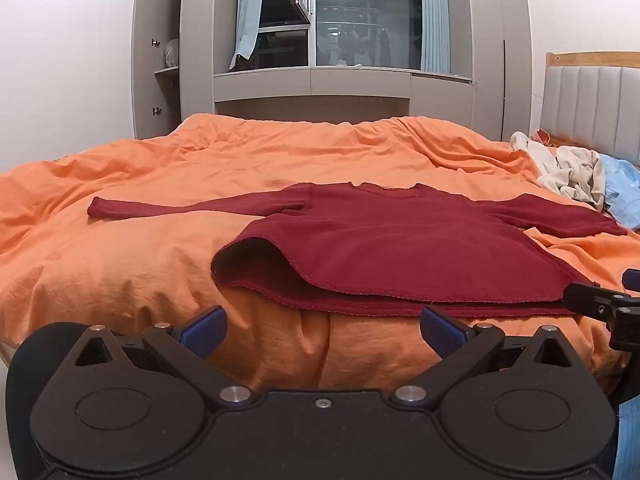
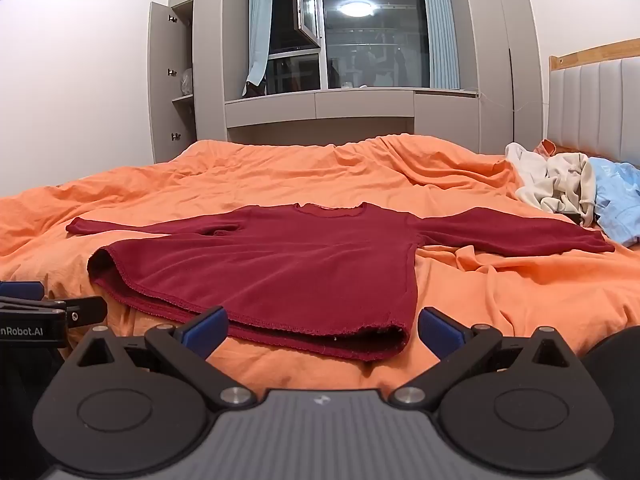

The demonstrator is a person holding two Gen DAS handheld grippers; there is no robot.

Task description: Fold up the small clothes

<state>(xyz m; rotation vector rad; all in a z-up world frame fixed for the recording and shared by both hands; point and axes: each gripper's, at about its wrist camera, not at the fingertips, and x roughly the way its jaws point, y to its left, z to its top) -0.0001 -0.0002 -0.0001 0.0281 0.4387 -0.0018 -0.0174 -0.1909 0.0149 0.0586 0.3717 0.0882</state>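
Red shirt (image 1: 400, 248) spread flat on orange bed (image 1: 140, 272), hem just ahead of left tongs (image 1: 322, 330) and right tongs (image 2: 322, 330); both spread wide, pinching nothing.

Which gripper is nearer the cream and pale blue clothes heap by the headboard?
Right. The right gripper, jaws open, faces the dark red long-sleeved shirt's hem on the side of the clothes heap; the left gripper, also open, sits further from it.
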